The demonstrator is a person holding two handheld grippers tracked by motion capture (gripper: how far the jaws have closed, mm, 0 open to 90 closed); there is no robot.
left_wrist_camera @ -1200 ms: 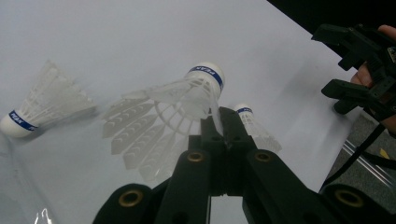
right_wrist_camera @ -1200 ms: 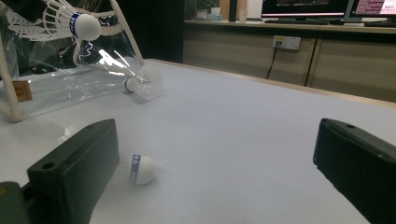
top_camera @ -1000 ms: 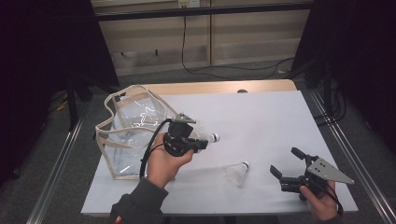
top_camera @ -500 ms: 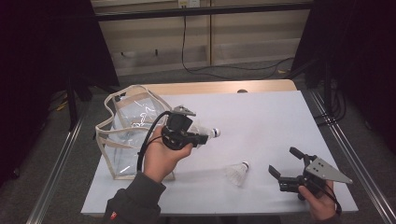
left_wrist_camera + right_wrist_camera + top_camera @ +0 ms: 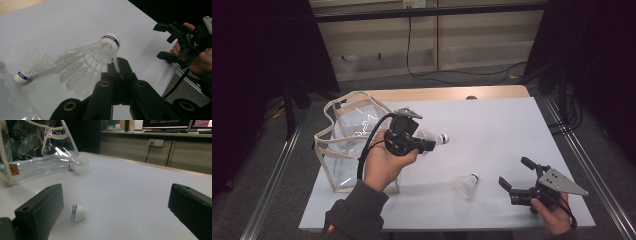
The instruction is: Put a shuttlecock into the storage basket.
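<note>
The right gripper (image 5: 516,176) rests near the table's front edge, jaws spread and empty. Just beyond lies one shuttlecock (image 5: 465,185), not yet picked up. Farther off, the left gripper (image 5: 432,145) pinches another shuttlecock (image 5: 100,50) by its skirt, beside the clear bag (image 5: 347,135), likely its destination.

Probably a lab or office: monitors (image 5: 172,123) on a far desk, wall sockets (image 5: 155,142), black curtains (image 5: 262,50).

I read small white lettering, too blurred to make out, on the blue band of the held white feathered shuttlecock (image 5: 100,51), same illegible band on the lying white shuttlecock (image 5: 32,67).
</note>
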